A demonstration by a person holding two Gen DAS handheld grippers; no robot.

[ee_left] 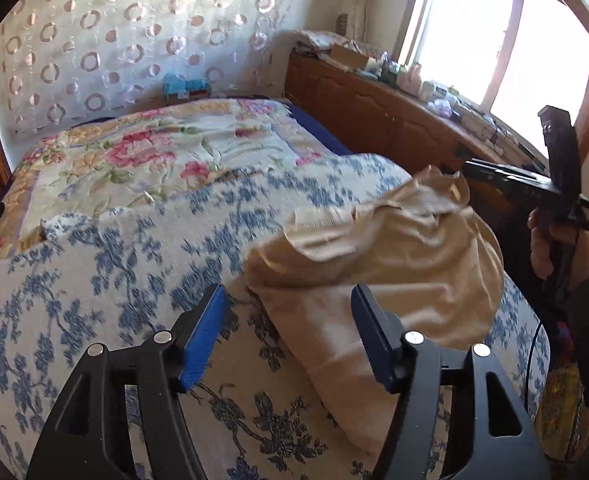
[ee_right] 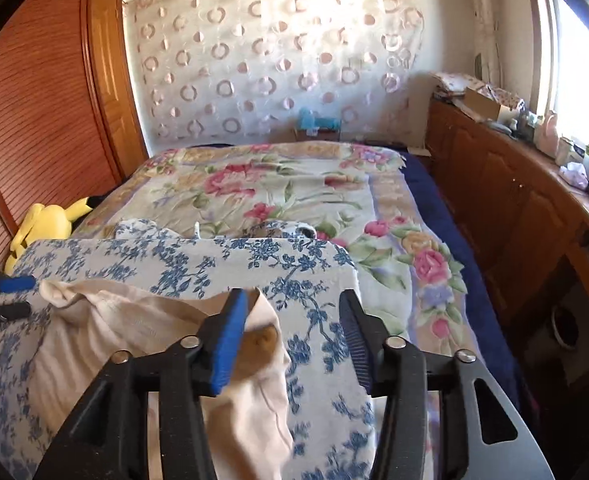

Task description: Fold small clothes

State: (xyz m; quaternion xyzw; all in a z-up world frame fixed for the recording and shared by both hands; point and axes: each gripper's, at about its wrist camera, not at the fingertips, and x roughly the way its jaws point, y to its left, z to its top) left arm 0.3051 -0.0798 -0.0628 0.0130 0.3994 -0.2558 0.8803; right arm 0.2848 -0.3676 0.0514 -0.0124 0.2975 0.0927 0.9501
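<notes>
A beige small garment [ee_left: 394, 264] lies rumpled on a blue-and-white floral cloth [ee_left: 94, 280] on the bed. My left gripper [ee_left: 288, 312] is open, its jaws wide apart, just short of the garment's near left edge. In the right wrist view the garment [ee_right: 142, 336] lies at the lower left, and my right gripper [ee_right: 294, 320] is open above its right corner, holding nothing. The right gripper also shows in the left wrist view [ee_left: 550, 184], held in a hand at the garment's far right. The left gripper's fingertips [ee_right: 14, 284] show at the left edge of the right wrist view.
A pink floral quilt [ee_right: 294, 188] covers the far bed. A wooden cabinet [ee_right: 514, 208] with clutter runs along the right under a bright window. A yellow plush toy [ee_right: 46, 224] lies by the wooden wardrobe [ee_right: 34, 100] on the left. A circle-patterned curtain [ee_right: 274, 60] hangs behind.
</notes>
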